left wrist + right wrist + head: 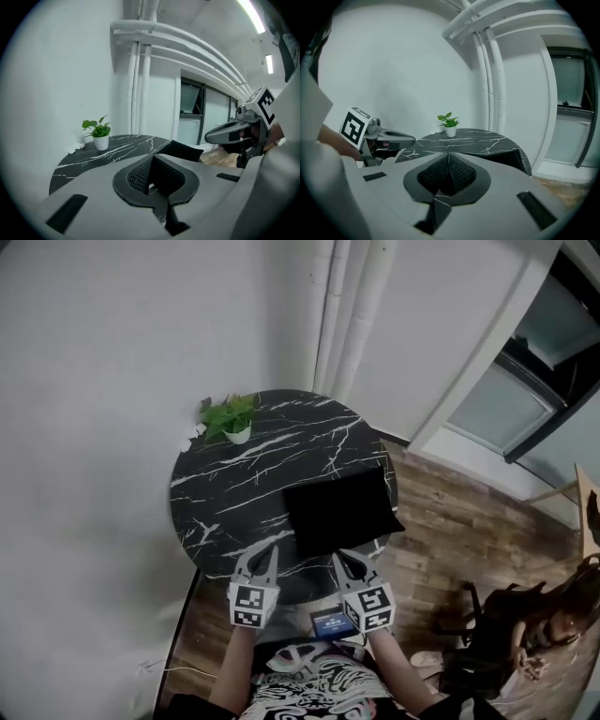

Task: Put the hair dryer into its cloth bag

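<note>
A black cloth bag (339, 512) lies flat on the near right part of a round black marble table (234, 486). No hair dryer shows in any view. My left gripper (263, 559) hangs over the table's near edge, just left of the bag, with its jaws shut and nothing between them. My right gripper (349, 563) is level with it at the bag's near edge, also shut and empty. In the left gripper view the closed jaws (151, 161) point at the bag (183, 151). The right gripper view shows its closed jaws (449, 161) and the table beyond.
A small potted plant (230, 418) stands at the table's far left rim, close to the white wall. White pipes (347, 315) run up the wall behind. A device with a lit blue screen (333, 622) hangs at my chest. Wood floor and a dark chair (487, 634) lie to the right.
</note>
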`<state>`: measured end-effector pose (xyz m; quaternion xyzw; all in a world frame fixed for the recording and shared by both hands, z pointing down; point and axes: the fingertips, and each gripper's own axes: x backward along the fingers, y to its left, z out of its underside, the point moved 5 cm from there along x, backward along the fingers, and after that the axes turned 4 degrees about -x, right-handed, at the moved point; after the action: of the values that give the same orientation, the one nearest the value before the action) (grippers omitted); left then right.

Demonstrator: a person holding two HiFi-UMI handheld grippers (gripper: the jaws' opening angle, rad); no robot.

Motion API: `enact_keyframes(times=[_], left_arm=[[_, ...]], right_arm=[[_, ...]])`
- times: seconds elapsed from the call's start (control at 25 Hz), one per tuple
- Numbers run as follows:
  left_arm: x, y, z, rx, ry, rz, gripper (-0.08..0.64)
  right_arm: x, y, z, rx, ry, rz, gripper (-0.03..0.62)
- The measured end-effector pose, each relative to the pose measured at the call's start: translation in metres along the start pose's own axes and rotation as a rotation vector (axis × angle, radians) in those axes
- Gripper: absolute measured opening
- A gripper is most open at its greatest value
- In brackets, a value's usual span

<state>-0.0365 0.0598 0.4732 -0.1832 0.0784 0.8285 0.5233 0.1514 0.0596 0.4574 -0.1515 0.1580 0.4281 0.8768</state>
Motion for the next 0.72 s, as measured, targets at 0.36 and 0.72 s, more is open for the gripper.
enact_keyframes(times=[0.36, 0.72], left_arm=[[0.067, -0.066, -0.025, 0.0, -0.108, -0.108, 0.014], [0.083, -0.086, -0.042, -0.058, -0.146, -0.146, 0.014]], right_arm=[[0.082, -0.008, 0.01, -0.014, -0.108, 0.046, 0.021], [0.11, -0.006, -0.002, 0.023, -0.163, 0.063, 0.018]])
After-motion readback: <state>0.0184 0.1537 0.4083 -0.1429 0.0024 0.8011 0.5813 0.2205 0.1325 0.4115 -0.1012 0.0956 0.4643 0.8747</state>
